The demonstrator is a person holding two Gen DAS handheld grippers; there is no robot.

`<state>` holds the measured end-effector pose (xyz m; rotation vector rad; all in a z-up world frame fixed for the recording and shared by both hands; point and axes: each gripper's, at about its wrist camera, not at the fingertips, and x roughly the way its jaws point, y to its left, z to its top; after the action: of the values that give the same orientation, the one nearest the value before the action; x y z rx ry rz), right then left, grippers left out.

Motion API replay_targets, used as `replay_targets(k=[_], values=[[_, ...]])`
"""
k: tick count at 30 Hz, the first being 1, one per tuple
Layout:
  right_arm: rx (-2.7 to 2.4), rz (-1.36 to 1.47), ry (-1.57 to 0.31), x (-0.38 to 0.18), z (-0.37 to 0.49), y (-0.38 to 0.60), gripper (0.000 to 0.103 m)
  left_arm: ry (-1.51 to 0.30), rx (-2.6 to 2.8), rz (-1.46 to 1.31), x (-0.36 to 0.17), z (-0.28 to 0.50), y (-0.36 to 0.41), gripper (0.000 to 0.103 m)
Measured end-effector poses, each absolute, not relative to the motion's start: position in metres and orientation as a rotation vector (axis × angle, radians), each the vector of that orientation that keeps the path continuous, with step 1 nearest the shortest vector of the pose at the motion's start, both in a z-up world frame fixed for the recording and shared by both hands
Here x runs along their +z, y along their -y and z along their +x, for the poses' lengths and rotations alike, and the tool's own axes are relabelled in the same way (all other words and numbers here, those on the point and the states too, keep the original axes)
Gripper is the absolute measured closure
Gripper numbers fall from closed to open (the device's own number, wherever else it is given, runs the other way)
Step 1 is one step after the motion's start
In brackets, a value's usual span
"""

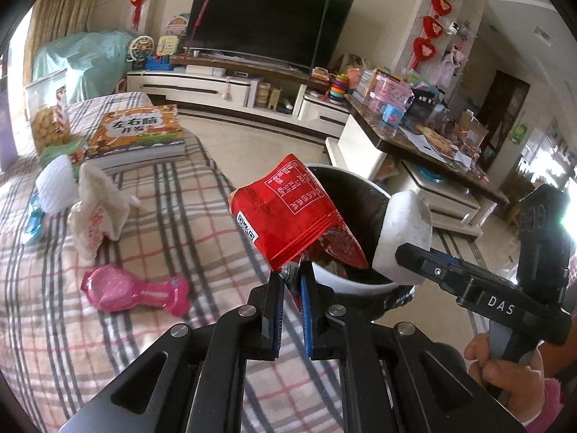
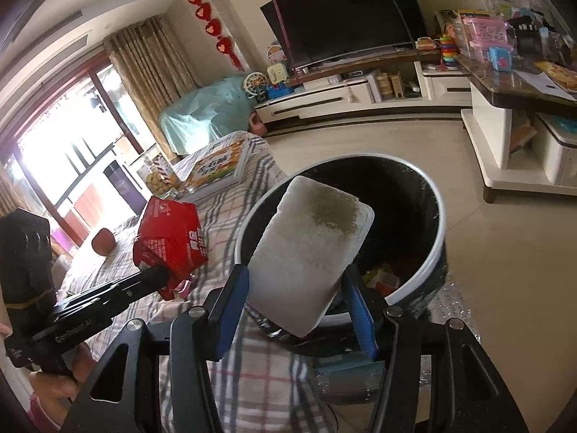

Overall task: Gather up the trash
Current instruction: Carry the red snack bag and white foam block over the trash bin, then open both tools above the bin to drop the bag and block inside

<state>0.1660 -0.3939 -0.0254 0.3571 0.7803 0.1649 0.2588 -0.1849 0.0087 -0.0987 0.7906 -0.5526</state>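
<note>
My left gripper [image 1: 293, 274] is shut on a red snack wrapper [image 1: 288, 213] and holds it over the near rim of the trash bin [image 1: 357, 283]. The wrapper also shows in the right wrist view [image 2: 169, 238]. My right gripper [image 2: 295, 288] is shut on a white foam block [image 2: 310, 249], held above the bin's rim [image 2: 438, 216]; the block shows in the left wrist view [image 1: 404, 234]. The bin has a white rim and black liner, with some trash inside [image 2: 382, 278]. On the plaid cover lie a pink wrapper [image 1: 133, 288], a white paper bag [image 1: 97, 213] and white foam netting [image 1: 54, 187].
A picture book [image 1: 140, 133] and a cookie jar [image 1: 47, 122] sit at the far end of the plaid cover [image 1: 162, 216]. A cluttered coffee table [image 1: 425, 137] stands right of the bin. A TV [image 1: 263, 21] on a low cabinet lines the far wall.
</note>
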Motion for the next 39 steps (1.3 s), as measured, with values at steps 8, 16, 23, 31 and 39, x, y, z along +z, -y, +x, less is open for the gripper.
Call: replay_targets(k=[8, 16, 23, 31, 39], values=[[0.149, 0.339, -0.791, -0.026, 0.176, 0.406, 0.049, -0.801, -0.574, -0.066, 0.006, 0.277, 0.209, 0.096], [0.143, 0.317, -0.812, -0.029, 0.187, 0.415, 0.049, -0.815, -0.58, -0.05, 0.003, 0.293, 0.23, 0.096], [0.136, 0.298, -0.826, -0.031, 0.196, 0.421, 0.048, -0.847, -0.586, -0.043, -0.002, 0.303, 0.246, 0.096], [0.127, 0.292, -0.84, -0.034, 0.206, 0.427, 0.048, -0.866, -0.59, -0.037, -0.006, 0.314, 0.259, 0.095], [0.129, 0.289, -0.845, -0.035, 0.21, 0.429, 0.047, -0.877, -0.597, -0.036, -0.008, 0.318, 0.264, 0.094]])
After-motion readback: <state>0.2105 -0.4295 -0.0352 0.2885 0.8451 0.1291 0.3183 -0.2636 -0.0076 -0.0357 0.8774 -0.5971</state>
